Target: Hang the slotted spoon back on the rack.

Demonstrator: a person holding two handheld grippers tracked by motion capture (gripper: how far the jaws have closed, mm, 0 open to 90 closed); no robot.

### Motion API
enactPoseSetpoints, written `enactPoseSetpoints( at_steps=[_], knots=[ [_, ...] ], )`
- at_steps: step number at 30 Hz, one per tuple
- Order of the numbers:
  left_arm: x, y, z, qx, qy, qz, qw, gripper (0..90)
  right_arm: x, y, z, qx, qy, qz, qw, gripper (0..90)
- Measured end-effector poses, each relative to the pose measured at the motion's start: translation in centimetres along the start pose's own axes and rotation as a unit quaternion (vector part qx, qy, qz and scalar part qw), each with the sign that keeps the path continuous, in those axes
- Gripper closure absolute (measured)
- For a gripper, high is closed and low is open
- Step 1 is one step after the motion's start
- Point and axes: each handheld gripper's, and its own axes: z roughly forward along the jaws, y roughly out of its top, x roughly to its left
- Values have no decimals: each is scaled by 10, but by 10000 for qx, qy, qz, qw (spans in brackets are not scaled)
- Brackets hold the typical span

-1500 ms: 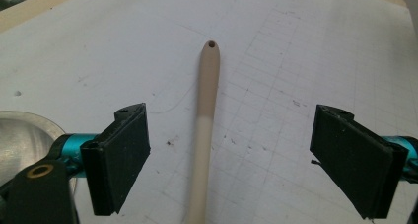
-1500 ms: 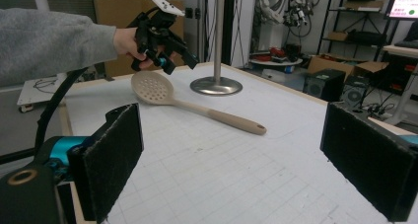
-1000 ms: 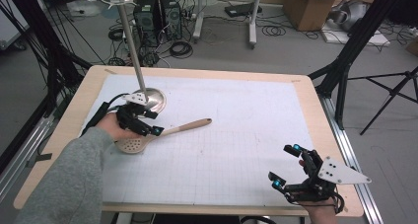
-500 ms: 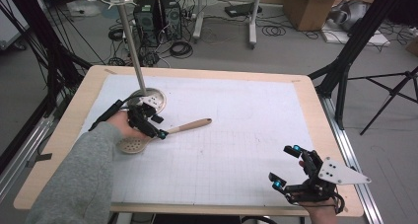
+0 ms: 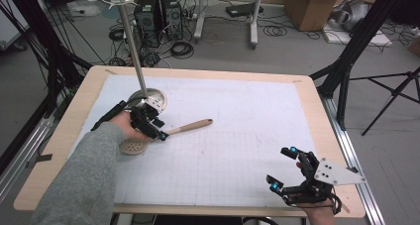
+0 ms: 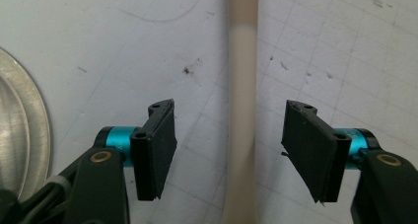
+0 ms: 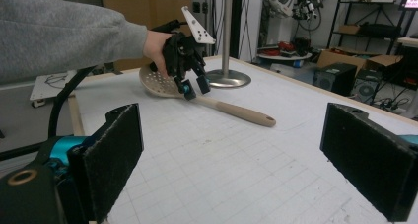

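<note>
Left gripper [image 5: 152,127] spread wide, jaws straddling the beige handle of the slotted spoon [image 5: 190,126], not touching it; in the left gripper view, handle [image 6: 242,105] running straight up between the two black pads; spoon lying flat on the white gridded mat [image 5: 237,155], perforated bowl toward the person's sleeve, handle end pointing toward table centre; round metal stand base [image 5: 157,97] just beyond; right gripper [image 5: 287,173] open and holding nothing, near the front right edge, well apart from the spoon.

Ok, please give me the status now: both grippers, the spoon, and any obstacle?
Left gripper open, jaws astride the slotted spoon handle. Right gripper open, idle at the near table edge. Spoon flat on the mat. Stand base close beside.
</note>
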Motion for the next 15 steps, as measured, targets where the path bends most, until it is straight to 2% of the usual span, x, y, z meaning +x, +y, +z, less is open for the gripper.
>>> enactPoseSetpoints(
  at_steps=[5, 10, 15],
  knots=[
    [-1, 0, 4, 117, -24, -4, 9999, 430, 0, 0, 0, -24, -16, -8, 10000, 81],
    [0, 0, 3, 140, 52, -2, 9999, 517, 0, 0, 0, -33, -13, -25, 10000, 81],
    [-2, 0, 3, 189, 139, 91, 9997, 547, 0, 0, 0, 3, 5, -13, 10000, 81]
  ],
)
